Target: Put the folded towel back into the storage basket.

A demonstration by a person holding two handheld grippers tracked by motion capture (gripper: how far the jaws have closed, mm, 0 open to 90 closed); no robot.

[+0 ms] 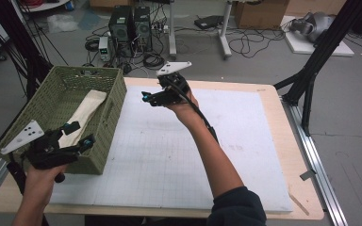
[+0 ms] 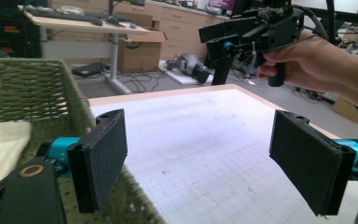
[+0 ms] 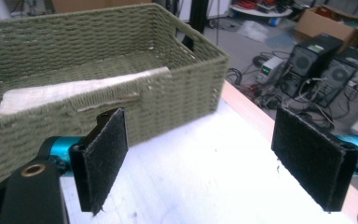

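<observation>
A green woven basket (image 1: 107,109) stands at the table's left with a folded cream cloth (image 1: 87,109) lying inside. My left gripper (image 1: 81,133) hovers open at the basket's near right corner, one finger over the rim. The left gripper view has its jaws (image 2: 205,161) wide apart and bare, with the basket (image 2: 37,88) and cloth (image 2: 0,144) at left. My right gripper (image 1: 150,94) is held in the air over the white mat (image 1: 169,155), pointing left at the basket. Its own view shows the gripper (image 3: 205,158) open and bare, facing the basket (image 3: 121,46) and cloth (image 3: 74,91).
The gridded white mat covers most of the wooden table (image 1: 283,122). Behind the table, on the floor, are computer towers (image 1: 131,23), cables and a desk leg (image 1: 224,33). A black frame strut (image 1: 311,70) stands at the right. The right hand and its gripper (image 2: 242,32) show in the left gripper view.
</observation>
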